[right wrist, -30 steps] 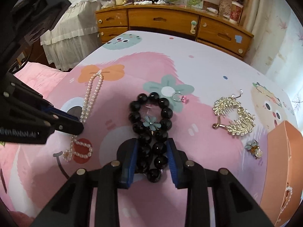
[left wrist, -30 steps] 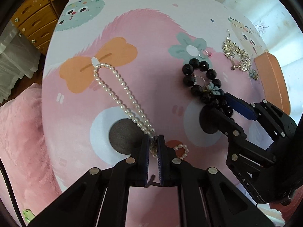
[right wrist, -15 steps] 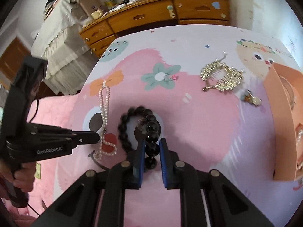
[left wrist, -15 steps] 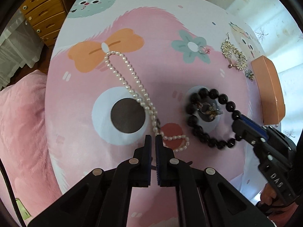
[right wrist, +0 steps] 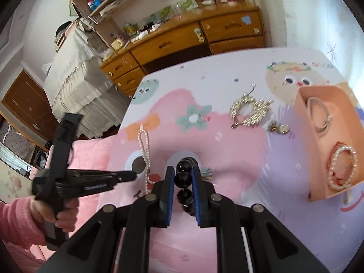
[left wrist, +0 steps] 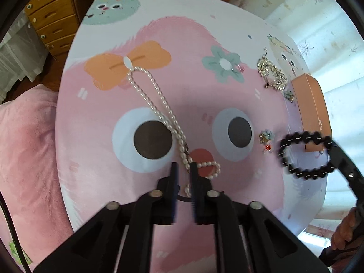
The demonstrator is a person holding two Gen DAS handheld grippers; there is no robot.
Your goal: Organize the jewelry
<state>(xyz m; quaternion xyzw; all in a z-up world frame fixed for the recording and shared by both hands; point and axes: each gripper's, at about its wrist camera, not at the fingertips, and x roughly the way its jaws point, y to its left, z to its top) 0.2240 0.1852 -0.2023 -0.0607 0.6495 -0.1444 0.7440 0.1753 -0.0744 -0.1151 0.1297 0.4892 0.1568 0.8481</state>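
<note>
Our right claw (right wrist: 183, 179) gripped the black bead bracelet (right wrist: 183, 178); only its view showed bracelets inside the orange box (right wrist: 327, 191) to its right. Our left claw (left wrist: 183, 168), jaws just opening, straddled the pearl necklace (left wrist: 159, 104) unclamped.

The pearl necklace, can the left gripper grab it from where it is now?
Probably yes. The pearl necklace lies on the table, its near end between the fingers of the left gripper, whose jaws have just been opening. Nothing covers it, and the right gripper holds the black bead bracelet off to the side.

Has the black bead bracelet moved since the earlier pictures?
Yes. The black bead bracelet, clamped in the right gripper, left the table's printed eye and hangs lifted near the orange box.
</note>
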